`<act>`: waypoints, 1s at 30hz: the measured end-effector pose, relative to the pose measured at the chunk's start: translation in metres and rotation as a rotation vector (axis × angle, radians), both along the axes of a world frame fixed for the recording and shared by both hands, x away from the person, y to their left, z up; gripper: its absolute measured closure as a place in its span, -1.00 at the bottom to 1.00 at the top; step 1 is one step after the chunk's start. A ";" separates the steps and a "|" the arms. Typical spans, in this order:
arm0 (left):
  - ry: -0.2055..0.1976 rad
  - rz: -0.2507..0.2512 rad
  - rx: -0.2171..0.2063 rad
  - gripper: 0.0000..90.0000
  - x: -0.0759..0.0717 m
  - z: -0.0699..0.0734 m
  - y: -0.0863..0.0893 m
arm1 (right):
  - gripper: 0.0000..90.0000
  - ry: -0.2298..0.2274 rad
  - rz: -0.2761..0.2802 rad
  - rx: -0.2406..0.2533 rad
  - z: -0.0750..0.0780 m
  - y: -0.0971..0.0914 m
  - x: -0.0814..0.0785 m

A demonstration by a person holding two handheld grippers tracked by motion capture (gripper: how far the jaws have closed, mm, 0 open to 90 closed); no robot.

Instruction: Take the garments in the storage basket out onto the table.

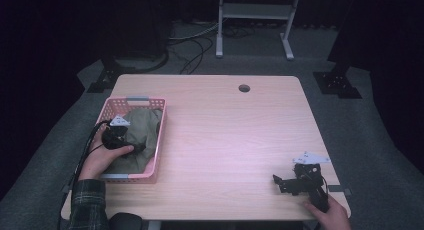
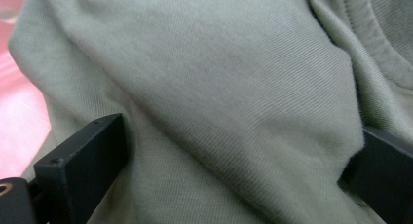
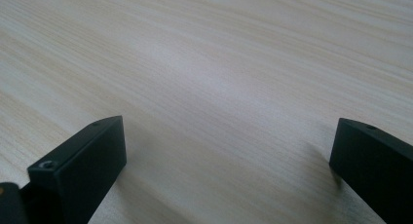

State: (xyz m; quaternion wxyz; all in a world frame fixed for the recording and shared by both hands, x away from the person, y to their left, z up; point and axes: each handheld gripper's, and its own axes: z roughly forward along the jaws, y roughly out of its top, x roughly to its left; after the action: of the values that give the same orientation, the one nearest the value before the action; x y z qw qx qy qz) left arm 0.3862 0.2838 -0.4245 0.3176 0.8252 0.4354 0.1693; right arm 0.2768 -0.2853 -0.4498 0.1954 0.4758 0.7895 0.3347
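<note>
Dark curtains and grey carpet surround a pale wooden tabletop [image 1: 225, 140] with a pink basket [image 1: 159, 140] at its left edge.

An olive-green garment [image 1: 142, 127] lies crumpled inside the pink basket, filling most of it. The left hand-held gripper [image 1: 121, 138] is lowered into the basket, its jaws spread wide with a fold of the garment [image 2: 234, 97] bulging between them; the cloth touches both jaws, but they are not pressed together on it. The right hand-held gripper [image 1: 282, 182] rests low over the bare tabletop near the front right corner, well apart from the basket, its jaws spread and holding nothing.
</note>
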 end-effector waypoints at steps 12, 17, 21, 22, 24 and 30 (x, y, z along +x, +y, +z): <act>0.015 0.003 0.038 -0.88 0.000 -0.001 -0.003 | -1.00 0.000 0.000 0.000 0.000 0.000 0.000; -0.001 0.032 0.036 -0.60 -0.003 0.001 -0.001 | -1.00 0.000 0.000 0.000 0.000 0.000 0.000; -0.011 0.039 0.043 -0.34 -0.006 0.003 -0.001 | -1.00 0.000 0.000 0.000 0.000 0.000 0.000; -0.012 0.040 0.045 -0.28 -0.007 0.003 -0.001 | -1.00 0.001 0.000 0.000 0.000 0.000 0.000; -0.016 0.040 0.048 -0.14 -0.008 0.005 -0.001 | -1.00 0.001 0.000 0.000 0.000 0.000 0.000; -0.015 0.049 0.052 0.16 -0.010 0.007 -0.001 | -1.00 0.000 0.000 0.000 0.000 0.000 0.000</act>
State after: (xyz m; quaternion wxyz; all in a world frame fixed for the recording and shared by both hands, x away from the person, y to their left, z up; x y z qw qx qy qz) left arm 0.3762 0.2824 -0.4171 0.2950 0.8210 0.4485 0.1943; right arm 0.2769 -0.2853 -0.4498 0.1954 0.4760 0.7894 0.3348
